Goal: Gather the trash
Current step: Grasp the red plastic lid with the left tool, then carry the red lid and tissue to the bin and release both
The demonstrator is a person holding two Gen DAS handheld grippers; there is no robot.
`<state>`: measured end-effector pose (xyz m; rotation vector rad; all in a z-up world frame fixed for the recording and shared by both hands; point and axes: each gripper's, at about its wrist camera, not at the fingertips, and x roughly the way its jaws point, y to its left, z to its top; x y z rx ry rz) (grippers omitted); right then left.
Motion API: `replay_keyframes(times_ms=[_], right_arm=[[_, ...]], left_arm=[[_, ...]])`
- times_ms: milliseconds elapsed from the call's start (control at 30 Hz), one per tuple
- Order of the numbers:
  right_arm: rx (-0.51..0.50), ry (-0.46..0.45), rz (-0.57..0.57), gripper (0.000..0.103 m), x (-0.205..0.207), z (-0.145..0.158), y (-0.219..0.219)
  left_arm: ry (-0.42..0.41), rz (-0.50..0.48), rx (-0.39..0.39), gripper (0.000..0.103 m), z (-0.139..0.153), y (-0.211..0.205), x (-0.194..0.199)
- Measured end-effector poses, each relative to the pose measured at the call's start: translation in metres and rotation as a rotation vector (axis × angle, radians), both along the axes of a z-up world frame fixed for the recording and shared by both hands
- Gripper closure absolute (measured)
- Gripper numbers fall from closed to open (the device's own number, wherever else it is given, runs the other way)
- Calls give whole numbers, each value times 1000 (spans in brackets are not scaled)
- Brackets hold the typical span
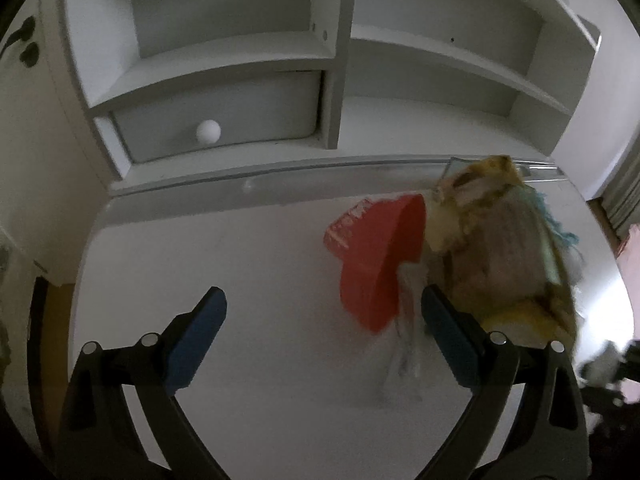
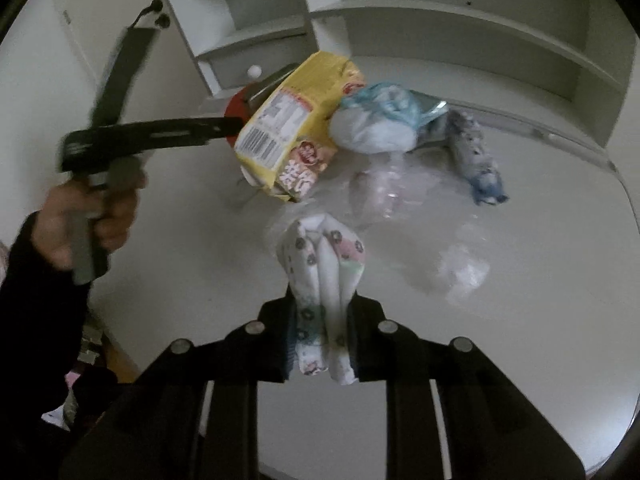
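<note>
The right gripper (image 2: pixel 322 320) is clamping down on a crumpled white wrapper with a flower print (image 2: pixel 322 264), its jaws pinched tight on the lower part while the top bunches up above the pads. The left gripper (image 1: pixel 324 316) is standing with its blue pads wide apart and nothing between them; in its own view the right-side pad is sitting just beside a red cup (image 1: pixel 376 264) lying on its side on the white desk (image 1: pixel 240 264), with a blurred strip of clear plastic between the two.

From the right wrist view, a hand (image 2: pixel 86 216) in a dark sleeve is gripping the left tool's handle off to the left, and its black fingers are reaching in toward the trash pile. Beyond the held wrapper, clear plastic film (image 2: pixel 384 192) is lying flat on the desk, with a pale blurred scrap (image 2: pixel 464 268) near it to the right. Further on, a yellow snack bag (image 2: pixel 296 128) with a barcode is leaning up, tilted, against the red cup behind it. Just beside the bag, a white and light-blue wad (image 2: pixel 376 120) is resting, and a blue-grey patterned wrapper (image 2: pixel 476 156) is lying to the right of that.

At the back, a white shelf unit (image 1: pixel 340 80) is standing on the desk, with a small drawer and its round white knob (image 1: pixel 208 132) in the lower left bay.
</note>
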<state>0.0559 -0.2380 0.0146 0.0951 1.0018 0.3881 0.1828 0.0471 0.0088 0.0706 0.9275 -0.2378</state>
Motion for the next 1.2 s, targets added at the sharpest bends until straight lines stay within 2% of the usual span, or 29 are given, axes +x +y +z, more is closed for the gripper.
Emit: replay_keyframes(times_ms=[33,67,133,167,200,233,267,433,533,667,767,833,933,1000,1067,1100,1167,1200], right_arm=[[3,-3,-7,82,-4,3,-3],[4,-4,-14,82,-6,4,-7],[0,-5,-25,82,-13,5,-6],[0,-5,-33,82,-14,7,-10],[1,-8,-46,82,-12,7,-12],[6,-10,-60,82,-9,6,-12],[10,-14,-77,82,-12,5,-14],[25,-41,-158,82,-18,11,-43],[36,-58,-206,82,-27,16,-63],[43,-107,-327,82,-49,30,-115],[50,-131,-460,82,-77,32,-169],[51,-142,-561,82,-105,31,-208],[54,-132,-702,82,-147,20,-262],[51,-118,-792,82,-177,10,-293],[54,-100,-880,82,-210,-1,-323],[55,-86,-921,82,-226,-7,-337],[48,-54,-994,82,-258,-21,-360],[53,-32,-1032,82,-276,-31,-372]], left_arm=[[3,6,6,11,-2,-1,4],[3,1,4,18,-3,-2,8],[11,-3,15,41,-6,-4,14],[16,-7,19,69,-7,-4,17],[24,-4,23,91,-7,-4,19],[27,7,22,92,-6,-2,20],[20,19,22,100,-3,0,21],[-77,103,76,100,27,13,23],[-103,140,63,100,46,18,21],[-147,86,31,100,80,-12,1],[-188,-14,3,101,105,-61,-20],[-221,-125,-25,101,123,-114,-43],[-226,-302,-76,101,133,-197,-78],[-194,-458,-111,100,127,-270,-108],[-161,-581,-129,101,116,-323,-133],[-141,-671,-130,101,104,-366,-156],[-96,-776,-135,101,88,-416,-183],[-49,-861,-142,100,72,-454,-206]])
